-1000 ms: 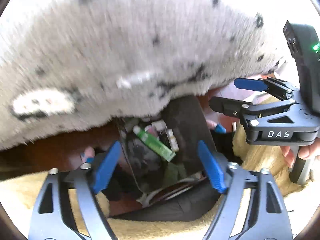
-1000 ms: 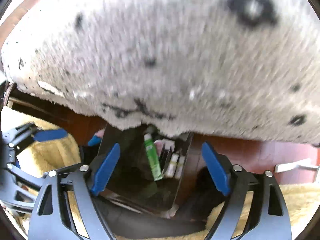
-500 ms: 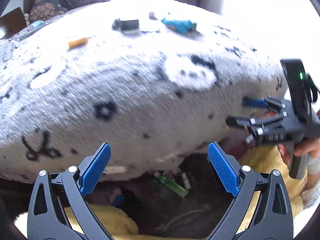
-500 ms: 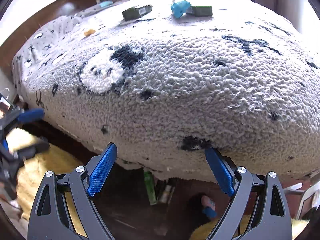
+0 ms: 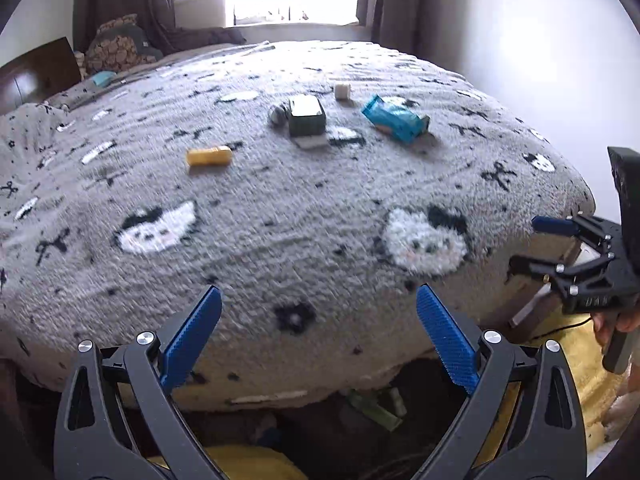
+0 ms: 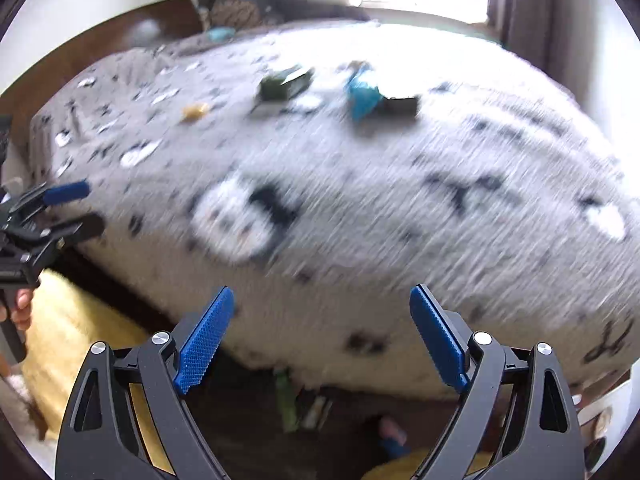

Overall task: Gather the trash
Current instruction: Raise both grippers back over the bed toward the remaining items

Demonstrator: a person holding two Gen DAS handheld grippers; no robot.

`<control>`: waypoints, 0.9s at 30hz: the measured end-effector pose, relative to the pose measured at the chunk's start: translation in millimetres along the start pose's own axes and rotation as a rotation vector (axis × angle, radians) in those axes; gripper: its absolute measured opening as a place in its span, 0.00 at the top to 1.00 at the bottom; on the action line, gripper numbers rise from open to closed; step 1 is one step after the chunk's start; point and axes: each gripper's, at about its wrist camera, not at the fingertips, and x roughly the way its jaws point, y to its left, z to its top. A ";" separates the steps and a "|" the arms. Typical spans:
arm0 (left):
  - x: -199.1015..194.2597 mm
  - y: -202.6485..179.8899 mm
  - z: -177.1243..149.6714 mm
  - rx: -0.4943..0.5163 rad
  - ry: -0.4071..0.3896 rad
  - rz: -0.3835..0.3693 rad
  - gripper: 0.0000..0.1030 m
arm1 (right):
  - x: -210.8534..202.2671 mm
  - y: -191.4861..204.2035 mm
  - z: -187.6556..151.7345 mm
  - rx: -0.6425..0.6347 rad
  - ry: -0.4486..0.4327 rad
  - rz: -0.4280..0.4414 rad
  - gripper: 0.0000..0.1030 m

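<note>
Trash lies on a grey patterned blanket (image 5: 280, 208) covering a bed: a yellow wrapper (image 5: 209, 156), a dark green box (image 5: 306, 115), a small white piece (image 5: 342, 91) and a blue packet (image 5: 394, 118). The right wrist view shows them blurred: the yellow wrapper (image 6: 195, 111), green box (image 6: 285, 82), blue packet (image 6: 362, 94) and a dark flat box (image 6: 400, 105). My left gripper (image 5: 318, 336) is open and empty at the bed's near edge. My right gripper (image 6: 320, 336) is open and empty, and shows at the right in the left wrist view (image 5: 536, 244).
Below the bed edge a dark bin holds a green tube (image 5: 374, 408) and small items; it also shows in the right wrist view (image 6: 286, 400). A yellow fluffy rug (image 6: 80, 332) lies on the floor. Pillows (image 5: 120, 46), curtains and a window stand beyond the bed.
Both grippers have risen from over the bin below the bed edge up to looking across the bed top. The trash on the blanket has come into view. Both stay open.
</note>
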 end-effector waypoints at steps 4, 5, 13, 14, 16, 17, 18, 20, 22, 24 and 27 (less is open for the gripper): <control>5.6 10.5 15.0 -0.006 -0.022 0.042 0.10 | 18.3 -21.5 26.5 0.001 -0.006 -0.071 0.13; 7.4 13.9 18.3 -0.010 -0.023 0.049 0.10 | 21.8 -26.3 33.2 -0.006 -0.004 -0.094 0.13; 31.7 48.2 55.1 -0.056 -0.018 0.122 0.10 | 25.3 -61.5 82.6 -0.016 -0.055 -0.153 0.13; 35.1 53.0 59.5 -0.062 -0.016 0.130 0.10 | 26.6 -64.5 89.3 -0.012 -0.065 -0.156 0.13; 41.5 62.5 67.6 -0.072 -0.012 0.147 0.10 | 30.5 -68.4 104.1 -0.014 -0.077 -0.160 0.13; 44.4 66.9 71.3 -0.076 -0.009 0.157 0.10 | 32.2 -68.1 109.3 -0.020 -0.080 -0.166 0.13; 46.7 70.8 74.5 -0.079 -0.006 0.166 0.10 | 35.0 -68.1 116.9 -0.030 -0.084 -0.178 0.13; 50.8 78.0 80.0 -0.085 -0.002 0.181 0.10 | 38.7 -67.1 130.5 -0.045 -0.091 -0.194 0.13; 55.1 84.4 84.5 -0.091 0.001 0.191 0.10 | 41.5 -63.7 144.7 -0.055 -0.099 -0.194 0.13; 60.2 90.2 88.2 -0.104 0.005 0.197 0.10 | 44.6 -56.3 153.7 -0.071 -0.107 -0.191 0.13; 69.6 97.4 93.3 -0.125 0.017 0.192 0.10 | 54.6 -43.0 163.8 -0.086 -0.109 -0.175 0.14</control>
